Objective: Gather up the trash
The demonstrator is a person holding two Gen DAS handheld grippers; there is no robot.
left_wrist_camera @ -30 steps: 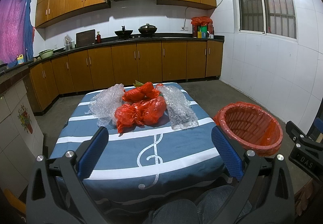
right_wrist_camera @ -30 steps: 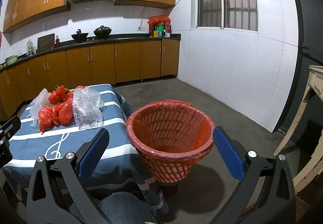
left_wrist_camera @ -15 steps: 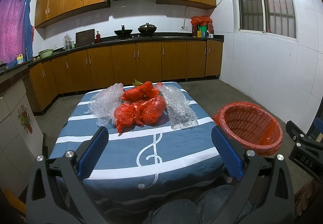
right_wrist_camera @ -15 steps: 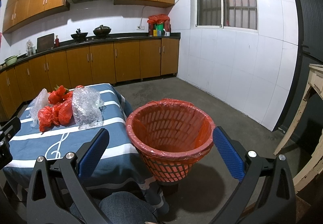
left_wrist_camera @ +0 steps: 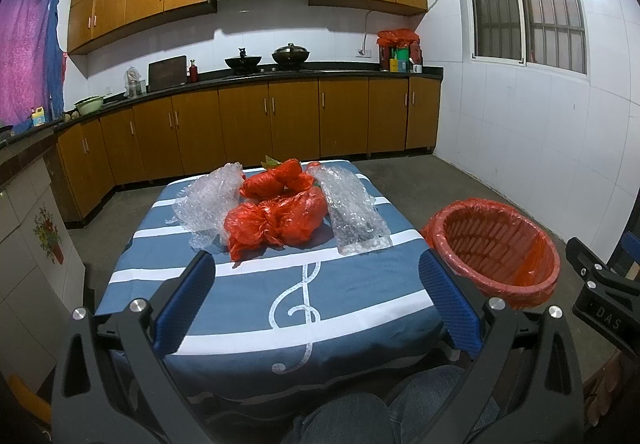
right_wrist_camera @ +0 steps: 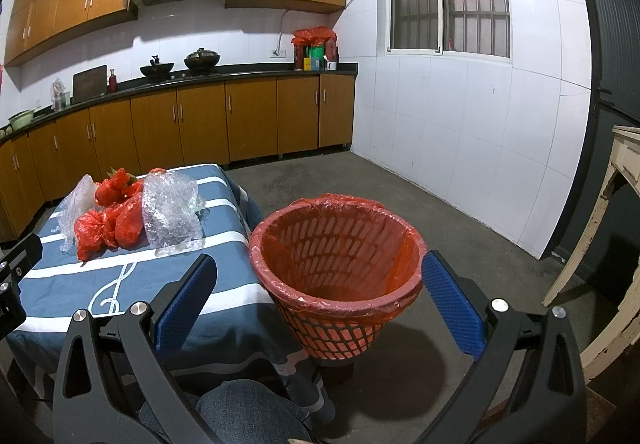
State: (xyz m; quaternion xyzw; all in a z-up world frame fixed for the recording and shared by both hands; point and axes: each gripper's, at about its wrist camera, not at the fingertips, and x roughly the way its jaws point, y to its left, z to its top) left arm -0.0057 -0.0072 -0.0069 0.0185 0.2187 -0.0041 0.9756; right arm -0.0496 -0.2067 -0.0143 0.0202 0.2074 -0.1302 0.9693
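Observation:
A heap of trash lies at the far half of a small table with a blue striped cloth [left_wrist_camera: 256, 296]: crumpled red plastic bags [left_wrist_camera: 276, 219] between two pieces of clear bubble wrap [left_wrist_camera: 354, 209] [left_wrist_camera: 208, 199]. My left gripper [left_wrist_camera: 316, 292] is open over the near half of the table, well short of the heap, with nothing between its fingers. A red basket [right_wrist_camera: 336, 268] lined with a red bag stands on the floor to the table's right. My right gripper [right_wrist_camera: 320, 296] hangs open in front of the basket, empty. The red bags [right_wrist_camera: 108, 224] also show in the right wrist view.
Brown kitchen cabinets [left_wrist_camera: 248, 123] with a black counter run along the back and left walls. Bare concrete floor [right_wrist_camera: 460, 244] spreads to the right of the basket. A worn wooden piece of furniture [right_wrist_camera: 616, 244] stands at the far right. A person's knees [left_wrist_camera: 360, 416] are below the table's edge.

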